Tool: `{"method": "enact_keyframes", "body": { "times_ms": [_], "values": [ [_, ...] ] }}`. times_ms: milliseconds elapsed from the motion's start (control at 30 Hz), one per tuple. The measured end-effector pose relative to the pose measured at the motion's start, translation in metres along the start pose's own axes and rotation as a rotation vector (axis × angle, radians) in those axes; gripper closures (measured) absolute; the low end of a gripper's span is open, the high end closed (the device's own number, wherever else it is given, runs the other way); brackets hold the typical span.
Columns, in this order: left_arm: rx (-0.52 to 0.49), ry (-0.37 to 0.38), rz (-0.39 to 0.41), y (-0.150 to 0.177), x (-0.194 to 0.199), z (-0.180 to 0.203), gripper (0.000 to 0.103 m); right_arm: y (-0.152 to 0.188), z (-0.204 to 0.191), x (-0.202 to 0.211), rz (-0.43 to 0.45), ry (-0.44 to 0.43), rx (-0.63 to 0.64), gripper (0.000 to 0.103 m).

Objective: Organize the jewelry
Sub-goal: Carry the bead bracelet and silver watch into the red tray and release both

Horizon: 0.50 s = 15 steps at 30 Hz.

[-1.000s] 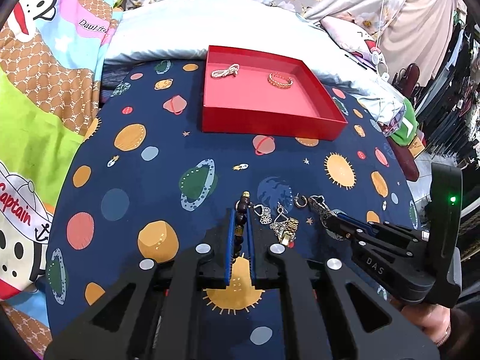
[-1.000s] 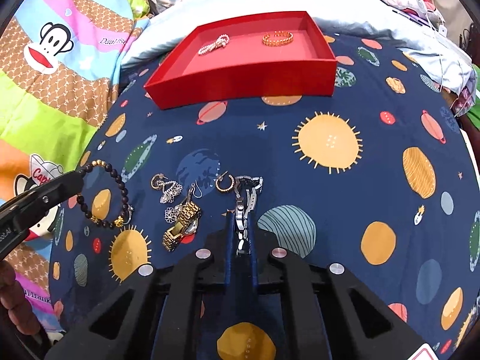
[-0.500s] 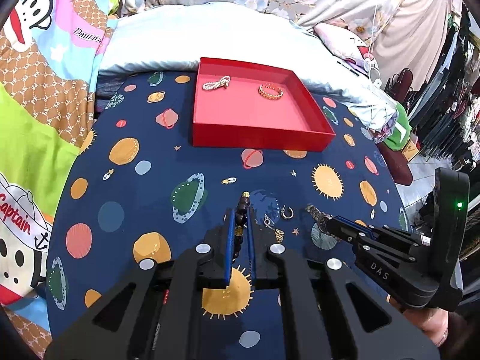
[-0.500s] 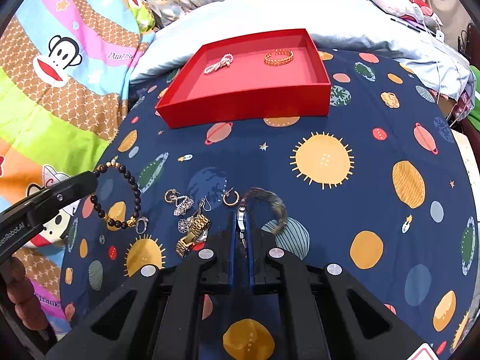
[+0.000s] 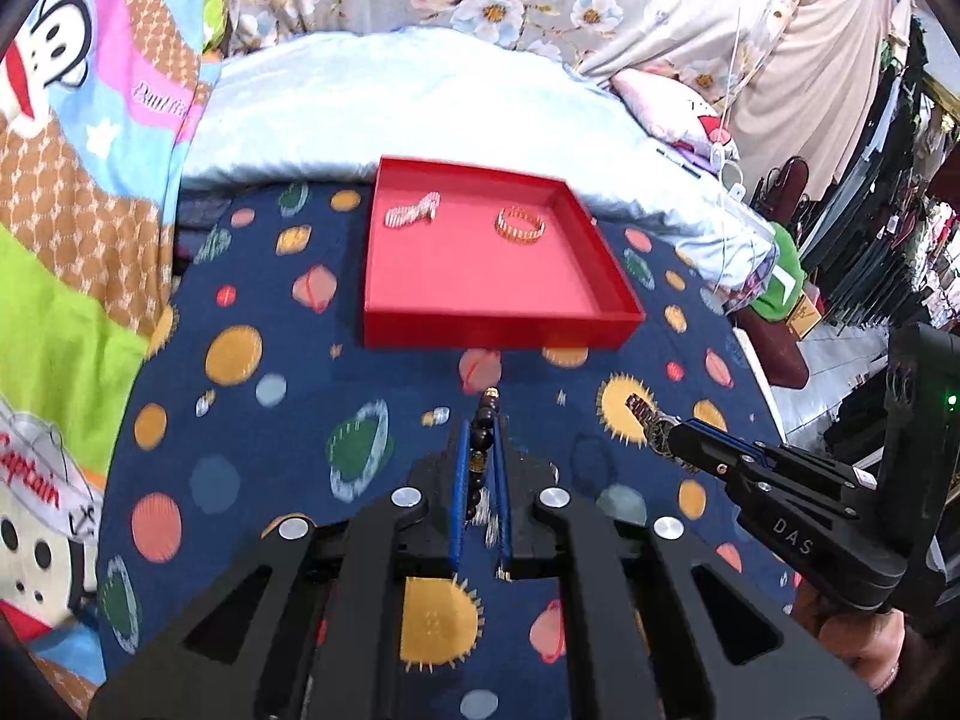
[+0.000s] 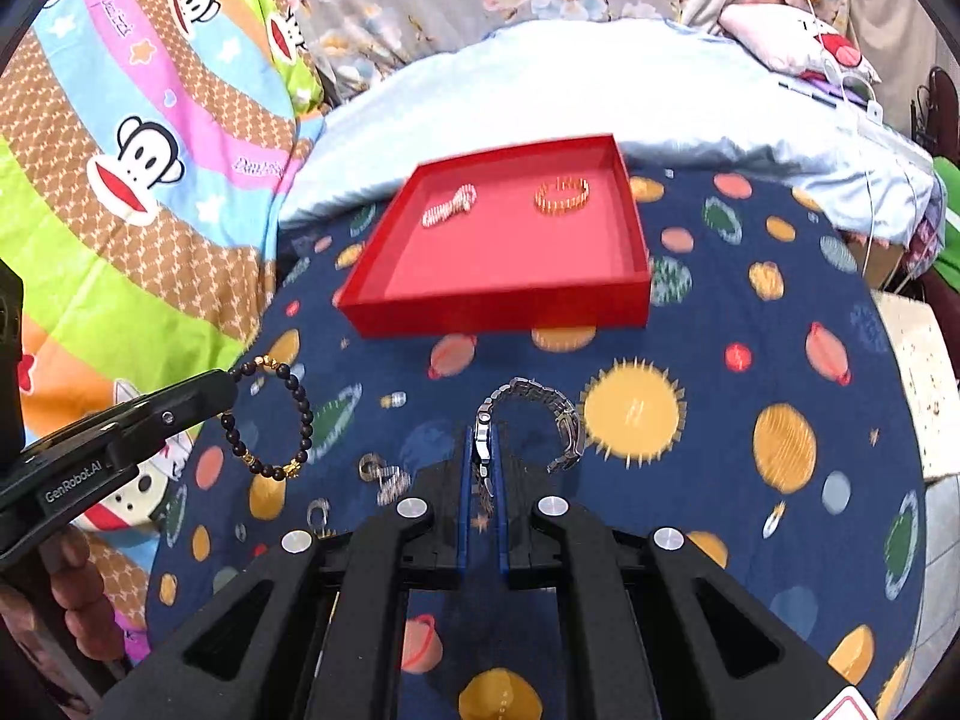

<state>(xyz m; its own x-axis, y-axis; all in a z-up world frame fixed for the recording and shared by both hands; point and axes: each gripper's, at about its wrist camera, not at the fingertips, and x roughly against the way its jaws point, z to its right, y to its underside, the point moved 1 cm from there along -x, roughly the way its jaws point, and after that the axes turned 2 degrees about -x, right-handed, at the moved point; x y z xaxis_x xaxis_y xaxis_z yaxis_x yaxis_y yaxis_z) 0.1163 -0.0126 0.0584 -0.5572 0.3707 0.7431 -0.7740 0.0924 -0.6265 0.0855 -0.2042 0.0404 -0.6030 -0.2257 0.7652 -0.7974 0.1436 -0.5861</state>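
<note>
My left gripper (image 5: 481, 438) is shut on a dark beaded bracelet (image 5: 483, 420), which hangs as a loop (image 6: 270, 420) above the cloth in the right wrist view. My right gripper (image 6: 483, 450) is shut on a silver metal watch (image 6: 534, 402), whose band curls out to the right in the air; the watch (image 5: 651, 423) also shows at that gripper's tip in the left wrist view. Ahead lies a red tray (image 5: 498, 333) (image 6: 504, 312) holding a pearl bracelet (image 5: 414, 211) (image 6: 450, 207) and a gold bangle (image 5: 519, 225) (image 6: 562, 195).
Small earrings (image 6: 384, 477) lie on the navy planet-print cloth (image 6: 750, 360) just left of my right gripper. A pale blue pillow (image 5: 390, 102) sits behind the tray, a cartoon-monkey blanket (image 6: 138, 168) to the left. The cloth drops off at the right edge.
Both grippers have risen off the cloth, carrying the beaded bracelet and the watch up with them. The tray now sits lower and nearer in both views. The remaining jewellery stays on the cloth.
</note>
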Motion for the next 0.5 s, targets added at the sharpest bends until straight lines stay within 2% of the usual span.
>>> {"method": "enact_keyframes", "body": {
  "times_ms": [267, 500],
  "values": [
    [-0.041, 0.01, 0.077, -0.056, -0.013, 0.006, 0.096, -0.064, 0.004, -0.003, 0.087, -0.01, 0.024, 0.097],
    [-0.05, 0.022, 0.124, -0.116, -0.06, 0.005, 0.096, -0.124, 0.016, -0.05, 0.076, -0.048, -0.017, 0.097]
  ]
}}
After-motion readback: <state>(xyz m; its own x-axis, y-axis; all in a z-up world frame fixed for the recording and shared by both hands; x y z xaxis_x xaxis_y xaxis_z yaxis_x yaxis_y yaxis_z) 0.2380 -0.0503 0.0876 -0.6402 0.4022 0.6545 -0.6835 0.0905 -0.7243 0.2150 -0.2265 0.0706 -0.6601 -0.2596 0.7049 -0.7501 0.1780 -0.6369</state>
